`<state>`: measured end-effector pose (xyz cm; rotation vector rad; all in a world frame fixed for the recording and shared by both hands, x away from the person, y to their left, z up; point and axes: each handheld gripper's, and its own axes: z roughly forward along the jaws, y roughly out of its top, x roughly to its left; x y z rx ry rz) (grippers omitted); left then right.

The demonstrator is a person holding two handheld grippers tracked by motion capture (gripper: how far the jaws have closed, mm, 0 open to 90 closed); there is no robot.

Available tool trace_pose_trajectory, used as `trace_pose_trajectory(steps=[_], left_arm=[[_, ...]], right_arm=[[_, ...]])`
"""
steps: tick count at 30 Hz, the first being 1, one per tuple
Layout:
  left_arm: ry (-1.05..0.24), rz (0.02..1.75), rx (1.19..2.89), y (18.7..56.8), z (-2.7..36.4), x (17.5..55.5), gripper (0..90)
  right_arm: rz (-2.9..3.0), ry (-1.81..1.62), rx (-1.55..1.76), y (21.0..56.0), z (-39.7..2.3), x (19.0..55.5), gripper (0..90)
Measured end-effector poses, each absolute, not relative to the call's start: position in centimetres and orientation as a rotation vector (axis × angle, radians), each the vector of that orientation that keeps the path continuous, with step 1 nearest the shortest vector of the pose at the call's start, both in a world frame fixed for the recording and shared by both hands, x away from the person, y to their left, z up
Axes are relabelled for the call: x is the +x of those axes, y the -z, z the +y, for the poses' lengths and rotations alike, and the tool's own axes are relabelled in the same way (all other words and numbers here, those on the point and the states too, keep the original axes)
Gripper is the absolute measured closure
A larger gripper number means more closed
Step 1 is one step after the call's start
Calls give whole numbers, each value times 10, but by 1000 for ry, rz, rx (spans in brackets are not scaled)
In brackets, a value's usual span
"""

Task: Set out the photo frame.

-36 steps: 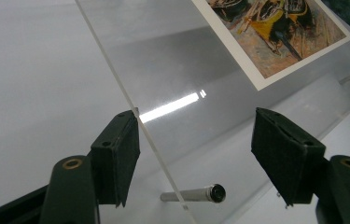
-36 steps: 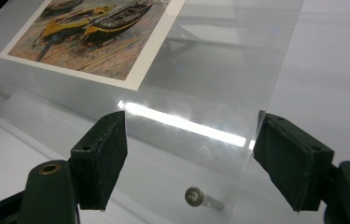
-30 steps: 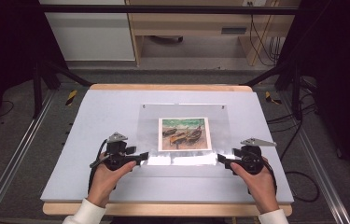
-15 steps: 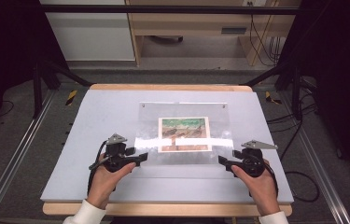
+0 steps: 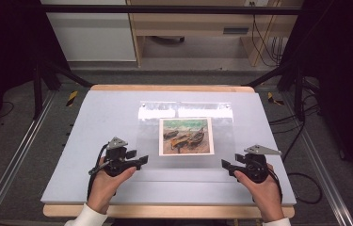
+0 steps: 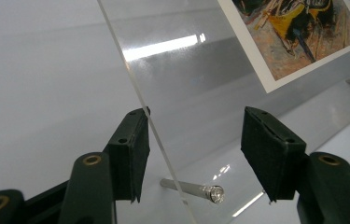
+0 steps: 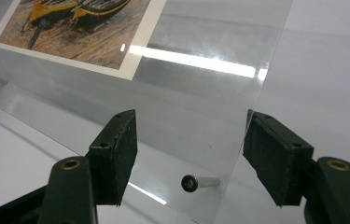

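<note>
Status: the clear acrylic sheet (image 5: pixel 186 136) lies over the boat picture (image 5: pixel 185 136) at the centre of the white table (image 5: pixel 94 122); by appearance, the lowering step is nearly complete and release remains.

Left gripper (image 5: pixel 142 159), at the sheet's 8 o'clock corner: jaws apart, having just been closing, the sheet edge (image 6: pixel 156 140) between them against one pad.

Right gripper (image 5: pixel 224 165), at 4 o'clock: jaws apart, likewise closing, straddling the sheet corner (image 7: pixel 238 154). A metal standoff pin (image 7: pixel 198 182) sits beneath.

Pale table (image 5: pixel 94 122) — clear acrylic frame (image 5: pixel 221 141) (boat print (image 5: pixel 185 136) inside)
</note>
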<state>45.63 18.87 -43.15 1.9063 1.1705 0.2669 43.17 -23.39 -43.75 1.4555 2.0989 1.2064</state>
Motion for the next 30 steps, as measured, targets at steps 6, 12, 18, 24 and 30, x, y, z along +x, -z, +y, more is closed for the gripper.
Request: trace_pose_trajectory(steps=[6,12,18,24,30], left_arm=[[-276,1182,1894,431,189,453,444],[-298,1194,1887,431,188,447,466],[-309,1198,1886,430,187,444,480],[-317,1200,1881,430,187,440,494],[-324,1201,1879,431,187,439,498]], right_arm=[[2093,-1200,1446,438,-234,427,376],[2088,-1184,1435,438,-233,421,398],[2081,-1176,1429,438,-233,417,418],[2078,-1165,1420,438,-232,414,430],[2076,-1158,1419,438,-233,413,439]])
